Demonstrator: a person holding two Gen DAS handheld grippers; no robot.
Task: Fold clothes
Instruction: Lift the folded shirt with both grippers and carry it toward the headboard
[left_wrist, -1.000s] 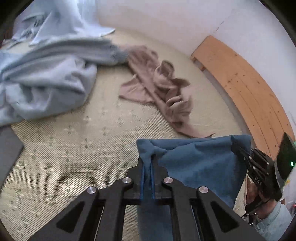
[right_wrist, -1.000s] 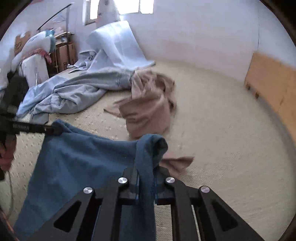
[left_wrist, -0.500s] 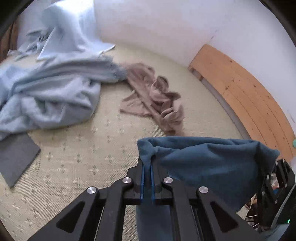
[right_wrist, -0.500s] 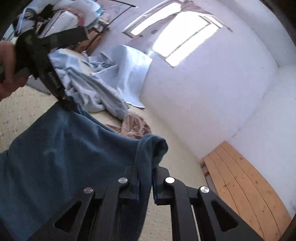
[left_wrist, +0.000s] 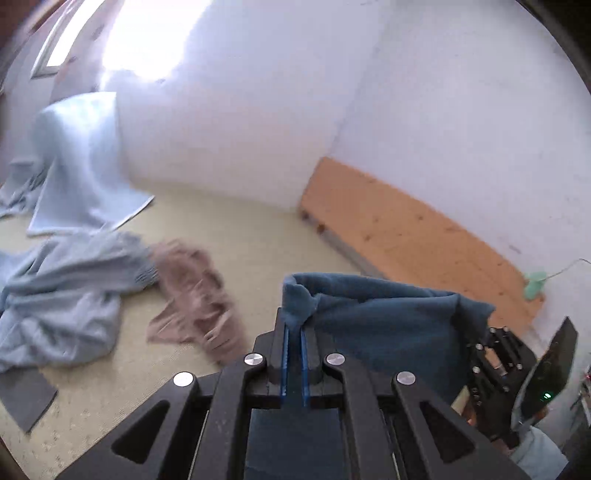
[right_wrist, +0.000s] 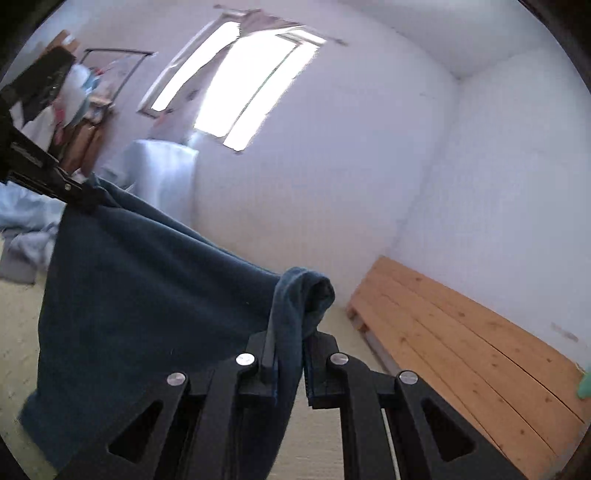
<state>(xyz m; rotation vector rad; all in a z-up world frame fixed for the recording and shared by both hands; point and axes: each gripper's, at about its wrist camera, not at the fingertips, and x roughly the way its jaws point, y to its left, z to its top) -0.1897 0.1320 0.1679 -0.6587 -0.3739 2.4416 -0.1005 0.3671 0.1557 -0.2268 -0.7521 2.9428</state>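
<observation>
A dark blue cloth (left_wrist: 388, 325) hangs in the air, stretched between my two grippers. My left gripper (left_wrist: 294, 332) is shut on one top corner of it. My right gripper (right_wrist: 290, 343) is shut on the other top corner, which bunches above its fingers. In the right wrist view the blue cloth (right_wrist: 147, 295) spreads to the left as far as the left gripper (right_wrist: 79, 194). In the left wrist view the right gripper (left_wrist: 480, 339) shows at the cloth's far corner, held by a hand in a light sleeve. The cloth's lower part drops out of sight.
On the beige woven floor mat (left_wrist: 240, 243) lie a crumpled brown garment (left_wrist: 192, 295) and a pale blue garment (left_wrist: 59, 295). A light blue sheet (left_wrist: 81, 162) drapes something at the wall. A wooden pallet (left_wrist: 406, 236) runs along the right wall. A grey mat (left_wrist: 26, 395) lies at left.
Both grippers have risen and tilted upward with the blue cloth held between them. The views now take in the walls and window rather than the floor.
</observation>
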